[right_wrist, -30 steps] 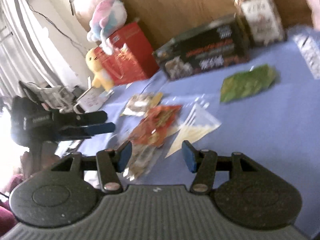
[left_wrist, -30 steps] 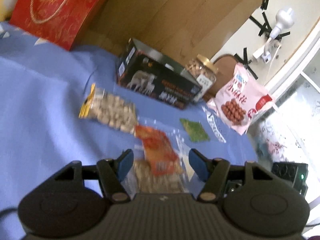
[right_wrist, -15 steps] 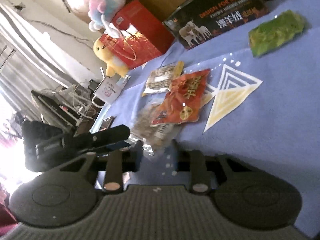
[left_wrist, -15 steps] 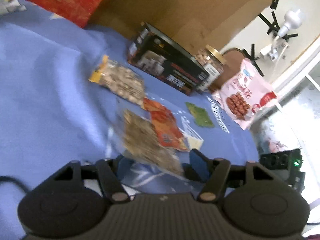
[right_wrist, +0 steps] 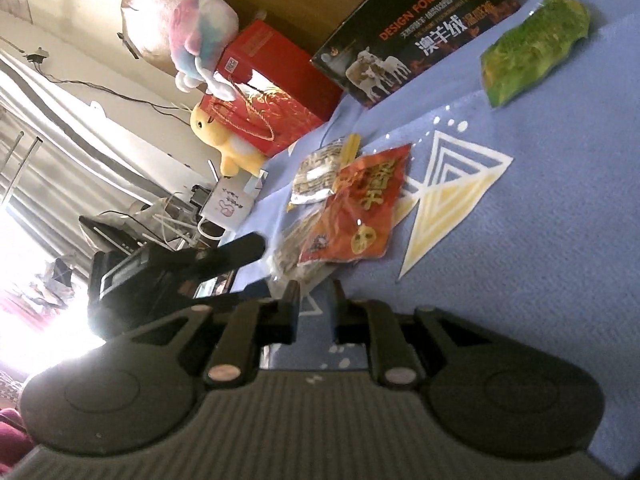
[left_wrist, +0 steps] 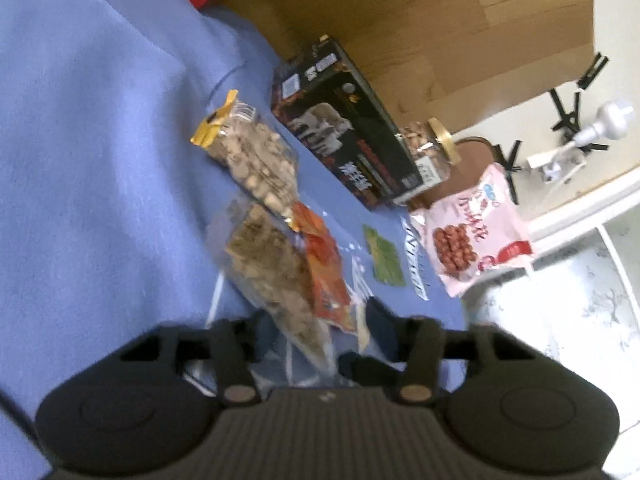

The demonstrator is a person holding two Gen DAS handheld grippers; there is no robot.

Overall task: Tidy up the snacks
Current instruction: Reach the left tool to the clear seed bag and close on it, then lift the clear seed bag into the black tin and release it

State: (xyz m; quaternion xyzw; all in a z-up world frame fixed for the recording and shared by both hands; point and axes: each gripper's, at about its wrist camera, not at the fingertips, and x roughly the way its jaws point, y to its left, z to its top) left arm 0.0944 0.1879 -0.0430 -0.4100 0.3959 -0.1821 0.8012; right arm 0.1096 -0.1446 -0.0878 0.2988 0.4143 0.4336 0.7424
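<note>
A clear bag of brown snack pieces (left_wrist: 272, 276) lies on the blue cloth (left_wrist: 100, 160), half under an orange pack (left_wrist: 324, 272). My left gripper (left_wrist: 322, 332) straddles the bag's near end. Its jaws are closing, and the pads stand apart from the bag. In the right wrist view the same bag (right_wrist: 288, 252) reaches down to my right gripper (right_wrist: 314, 300). Those jaws are closing too, nearly together, pinching the bag's clear edge. The left gripper (right_wrist: 264, 270) shows there beside the bag. A nut bag with a yellow header (left_wrist: 252, 160) and a green pack (left_wrist: 384, 260) lie farther off.
A black box (left_wrist: 344, 140), a gold-lidded jar (left_wrist: 428, 152) and a pink bag (left_wrist: 476, 232) stand along the far edge by a wooden board. A red gift bag (right_wrist: 272, 100) and plush toys (right_wrist: 200, 40) sit at the far left. The cloth's right edge drops off.
Both grippers' fingers have drawn in, the right pair almost together around the clear bag's end. The left gripper has sunk and rolled, and the bag now lies between its fingers.
</note>
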